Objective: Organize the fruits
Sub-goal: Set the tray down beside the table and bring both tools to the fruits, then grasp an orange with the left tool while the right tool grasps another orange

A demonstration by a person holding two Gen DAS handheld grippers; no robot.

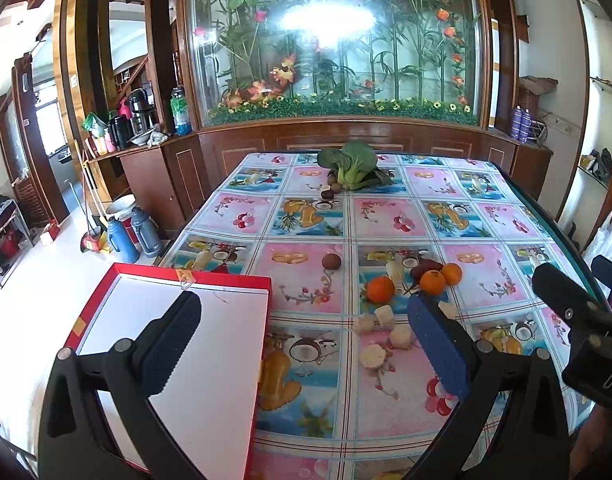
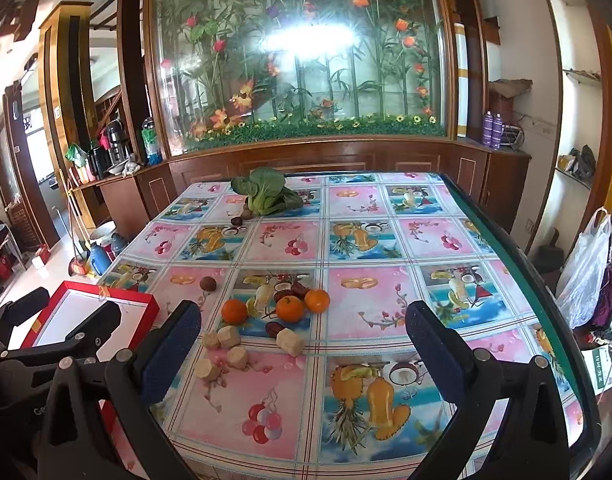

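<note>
Left gripper (image 1: 302, 344) spread wide, empty, hovering over near-left red box (image 1: 178, 344). Right gripper (image 2: 302, 344) likewise apart, empty, poised above tablecloth (image 2: 369, 240). Three oranges (image 2: 290, 308), dark dates (image 2: 274, 329), pale chunks (image 2: 230, 336) clustered mid-table; greens (image 2: 266, 196) far. Sorting apparently not begun; next likely reach for nearest orange, then carry left to box.

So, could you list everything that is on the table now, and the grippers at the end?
oranges: three, orange, table middle
pale chunks: five, beige, in front of the oranges
dark red fruits: several, among the oranges
brown round fruit: one, alone, left of the oranges
leafy greens: one bunch, green, far end, small brown fruits beside
box: one, red with white inside, left edge, empty
tablecloth: fruit print
left gripper: open
right gripper: open
</note>
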